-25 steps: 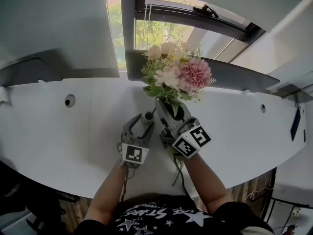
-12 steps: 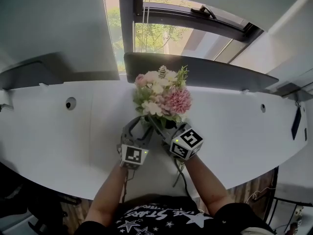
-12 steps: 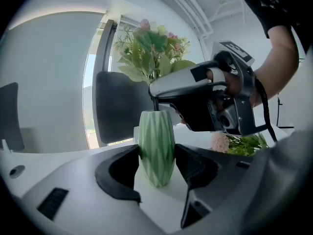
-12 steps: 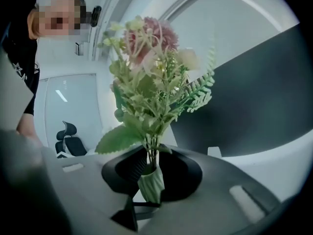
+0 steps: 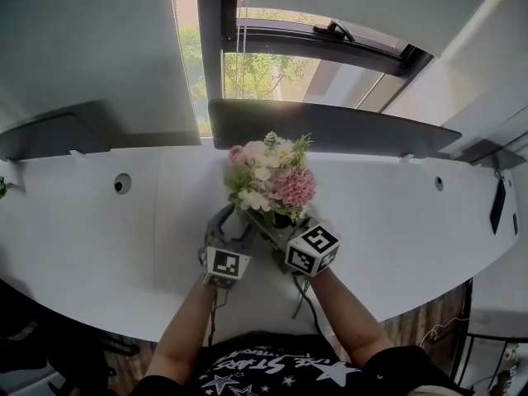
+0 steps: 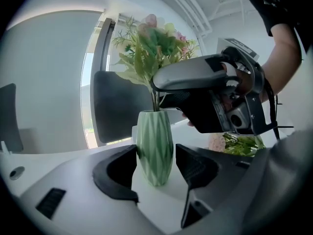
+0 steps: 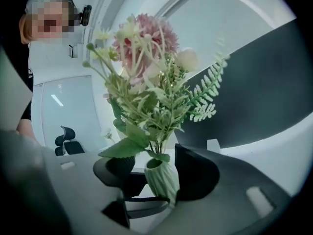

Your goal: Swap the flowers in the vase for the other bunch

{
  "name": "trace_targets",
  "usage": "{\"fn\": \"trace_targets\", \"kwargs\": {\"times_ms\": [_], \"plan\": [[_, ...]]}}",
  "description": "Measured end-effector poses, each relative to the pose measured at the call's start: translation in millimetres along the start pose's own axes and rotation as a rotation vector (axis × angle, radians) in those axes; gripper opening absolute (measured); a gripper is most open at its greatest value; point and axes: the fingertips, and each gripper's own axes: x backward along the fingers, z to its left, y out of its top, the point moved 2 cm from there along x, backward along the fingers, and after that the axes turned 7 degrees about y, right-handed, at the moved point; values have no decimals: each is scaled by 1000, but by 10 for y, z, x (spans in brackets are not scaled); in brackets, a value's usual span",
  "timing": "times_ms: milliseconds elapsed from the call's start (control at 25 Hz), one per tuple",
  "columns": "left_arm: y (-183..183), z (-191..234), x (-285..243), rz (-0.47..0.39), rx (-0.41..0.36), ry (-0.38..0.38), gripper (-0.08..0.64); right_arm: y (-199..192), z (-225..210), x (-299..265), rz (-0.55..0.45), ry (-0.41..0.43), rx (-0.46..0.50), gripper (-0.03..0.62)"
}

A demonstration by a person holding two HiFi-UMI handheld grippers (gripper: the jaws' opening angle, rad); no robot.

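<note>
Down comes the pink-and-cream bunch [image 5: 268,178] — a second ago it rode higher against the window, now its stems stand in the green ribbed vase [image 6: 154,131] at the middle of the white surface [image 5: 82,238]. Right hand-held gripper [image 7: 152,166] has just been opening, jaws apart either side of vase and stems, pinching nothing. Left hand-held gripper [image 6: 155,156] brackets the vase, jaws wide, a sliver of surface showing beside one pad — no squeeze. Other bunch [image 6: 238,143] lies lower right in the left gripper view.
</note>
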Motion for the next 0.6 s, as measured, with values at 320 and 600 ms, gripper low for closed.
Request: {"fn": "trace_targets", "kwargs": {"times_ms": [320, 600], "plan": [[-16, -14, 34, 13, 23, -10, 296, -19, 53, 168, -2, -47, -17, 263], [-68, 16, 225, 54, 58, 11, 311, -134, 188, 430, 8, -103, -17, 265]]}}
